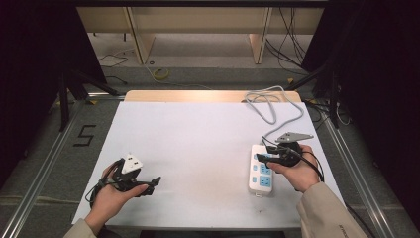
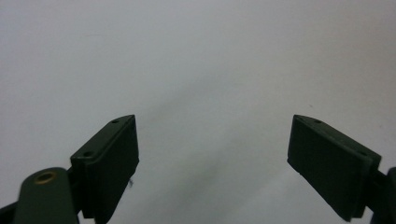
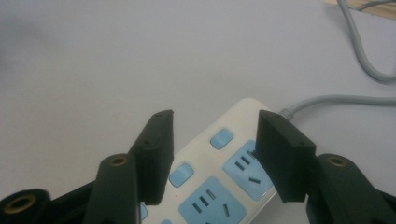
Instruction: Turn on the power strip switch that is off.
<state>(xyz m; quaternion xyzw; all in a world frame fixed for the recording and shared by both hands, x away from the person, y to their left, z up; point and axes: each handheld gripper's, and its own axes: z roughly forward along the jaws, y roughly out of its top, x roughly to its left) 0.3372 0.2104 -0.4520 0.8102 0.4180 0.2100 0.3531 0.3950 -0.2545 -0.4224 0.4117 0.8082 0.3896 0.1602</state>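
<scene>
Hovering over the power strip (image 3: pixel 219 186) (white, blue sockets), the right gripper (image 3: pixel 212 126) gapes, empty.

Glossy plastic power strip (image 3: pixel 219 182), matt table cover (image 1: pixel 198 144)

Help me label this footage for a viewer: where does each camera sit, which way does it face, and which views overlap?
High view: above the person's side, facing forward and down on the white table; both forearms, the left gripper and right gripper show.
Left gripper view: rides the left gripper, facing bare table between wide-open jaws.
Right gripper view: rides the right gripper, facing the power strip and its grey cord.
Shared: high and right gripper views both show the strip and cord.
</scene>
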